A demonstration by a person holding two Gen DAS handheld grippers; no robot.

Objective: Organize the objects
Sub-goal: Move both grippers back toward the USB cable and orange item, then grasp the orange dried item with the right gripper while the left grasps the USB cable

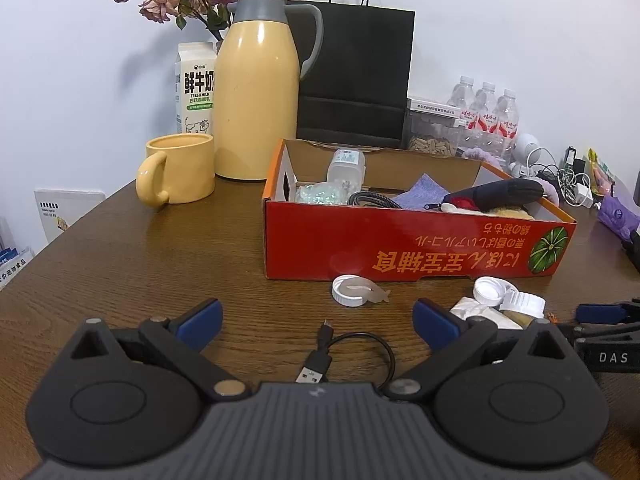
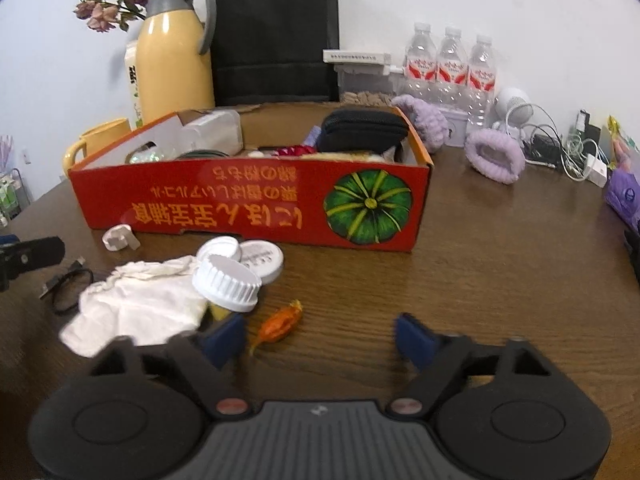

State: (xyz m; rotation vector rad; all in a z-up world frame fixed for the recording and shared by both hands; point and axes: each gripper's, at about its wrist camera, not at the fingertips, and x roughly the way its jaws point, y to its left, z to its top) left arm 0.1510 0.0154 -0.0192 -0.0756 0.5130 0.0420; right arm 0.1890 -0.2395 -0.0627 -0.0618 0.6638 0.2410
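Meanwhile, on a cluttered wooden desk (image 1: 120,248), I hold both tools low and empty in front of the red cardboard box (image 1: 400,240), which already carries a zip pouch, a coiled cable, a purple cloth and a small plastic bottle, and so looks to be where the loose things are meant to go. My left gripper (image 1: 318,322) stands with its jaws wide apart, straddling a short black USB cable (image 1: 352,354) that lies on the desk just ahead of it, a stance that, I judge, lines up the next pick. My right gripper (image 2: 320,338) is likewise spread and holds nothing; an orange wrapped candy (image 2: 278,324) lies just beside its left fingertip, near a white-capped bottle (image 2: 226,284) tipped against a crumpled white cloth (image 2: 136,304). Two loose white lids (image 2: 244,256) rest between that heap and the box wall, and another white cap (image 1: 352,290) with a small pale piece on it sits just in front of the box. A yellow jug, a mug and a black bag stand behind, apart from the work.
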